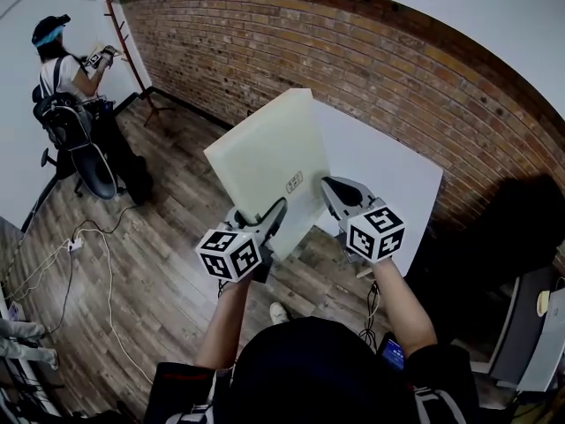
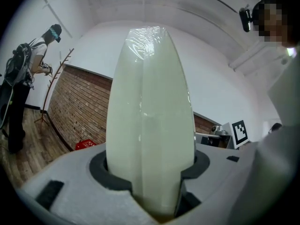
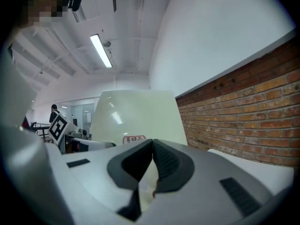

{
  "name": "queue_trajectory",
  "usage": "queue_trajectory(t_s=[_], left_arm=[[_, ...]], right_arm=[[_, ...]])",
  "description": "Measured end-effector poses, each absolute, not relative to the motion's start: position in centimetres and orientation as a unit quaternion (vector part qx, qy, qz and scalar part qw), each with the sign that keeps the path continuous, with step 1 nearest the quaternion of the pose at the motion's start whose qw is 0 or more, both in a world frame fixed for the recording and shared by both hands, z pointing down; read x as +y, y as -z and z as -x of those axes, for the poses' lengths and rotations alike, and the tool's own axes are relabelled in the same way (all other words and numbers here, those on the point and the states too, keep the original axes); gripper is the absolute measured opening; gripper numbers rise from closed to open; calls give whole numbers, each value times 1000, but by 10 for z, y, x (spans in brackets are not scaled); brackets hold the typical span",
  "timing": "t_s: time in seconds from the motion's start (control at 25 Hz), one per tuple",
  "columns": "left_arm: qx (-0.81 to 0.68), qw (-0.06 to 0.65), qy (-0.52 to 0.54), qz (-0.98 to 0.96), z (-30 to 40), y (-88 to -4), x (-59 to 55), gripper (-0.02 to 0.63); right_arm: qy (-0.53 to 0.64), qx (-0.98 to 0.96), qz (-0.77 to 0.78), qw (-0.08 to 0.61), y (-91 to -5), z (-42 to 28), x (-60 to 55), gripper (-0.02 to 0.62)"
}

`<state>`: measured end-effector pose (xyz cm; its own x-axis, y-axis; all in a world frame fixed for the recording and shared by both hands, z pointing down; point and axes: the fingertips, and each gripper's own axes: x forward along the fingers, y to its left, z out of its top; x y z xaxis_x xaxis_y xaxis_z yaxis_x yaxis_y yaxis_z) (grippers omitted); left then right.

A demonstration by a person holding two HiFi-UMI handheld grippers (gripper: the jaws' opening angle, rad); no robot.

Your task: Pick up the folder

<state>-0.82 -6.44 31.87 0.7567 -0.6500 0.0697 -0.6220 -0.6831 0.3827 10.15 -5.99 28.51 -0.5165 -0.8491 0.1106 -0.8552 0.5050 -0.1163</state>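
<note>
Currently 2 clamp 1 folder [image 1: 269, 153]: left hand-held gripper [image 1: 270, 220] and right hand-held gripper [image 1: 328, 193].

The folder [image 1: 269, 162] stands between floor [image 1: 168, 263] and worktop [image 1: 388, 170]. The left gripper [image 1: 272, 217] is on its near edge, the right gripper [image 1: 328, 193] on its near-right corner. The brick wall [image 1: 353, 60] lies far behind the worktop.

One folder [image 1: 265, 153], two hand-held grippers, left [image 1: 275, 212] and right [image 1: 328, 191]; one table [image 1: 388, 179], one coat stand [image 1: 122, 38], one distant person [image 1: 64, 64]
</note>
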Motion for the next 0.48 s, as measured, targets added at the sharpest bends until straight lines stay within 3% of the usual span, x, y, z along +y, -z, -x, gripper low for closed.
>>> queue_trajectory(t_s=[0.48], left_arm=[[-369,162,28,-915,4,-303,-11,262]], right_arm=[[-73,-875,-479,7,-275,-108,-5,29]])
